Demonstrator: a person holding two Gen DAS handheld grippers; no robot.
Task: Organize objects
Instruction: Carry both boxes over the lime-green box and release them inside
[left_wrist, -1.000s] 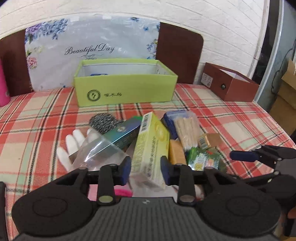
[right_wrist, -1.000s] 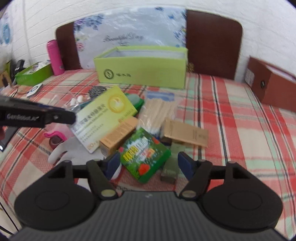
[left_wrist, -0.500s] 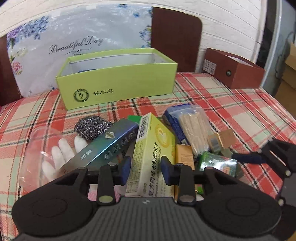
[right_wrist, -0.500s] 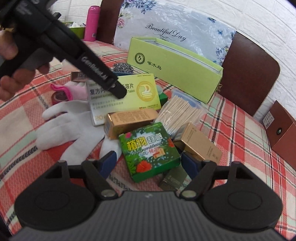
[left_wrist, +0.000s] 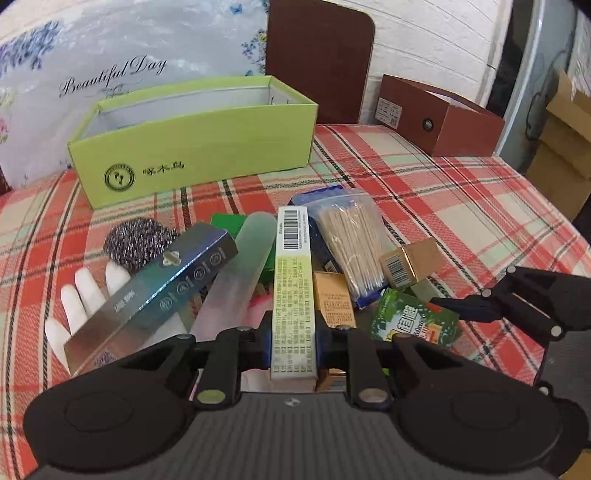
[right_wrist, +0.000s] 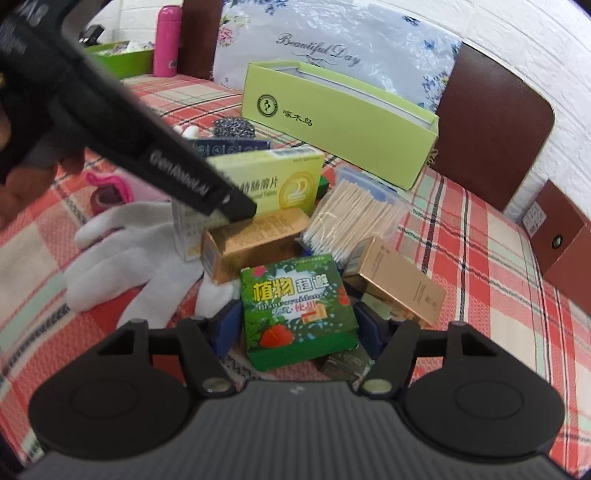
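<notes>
Box (left_wrist: 195, 155), lime-green and open-topped, stands behind the pile; contents hidden.

Beyond the fingers, a brown chair back (left_wrist: 319, 61) against white brick wall (left_wrist: 436, 33); far right, stacked cardboard boxes (left_wrist: 557, 147); far left, a pink bottle (right_wrist: 168, 40).

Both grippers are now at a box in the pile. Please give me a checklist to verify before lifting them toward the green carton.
1. Left gripper, jaws just closing, pads pressed on tall yellow-green medicine box: ok.
2. Right gripper, jaws just closing, on square green floral box: pads close beside both sides, contact cannot tell.
3. Open lime-green cardboard carton has free room: ok.
4. Shiny blue-silver long box leaning beside the medicine box may shift: not ok.
5. Grippers apart from each other: ok.
</notes>
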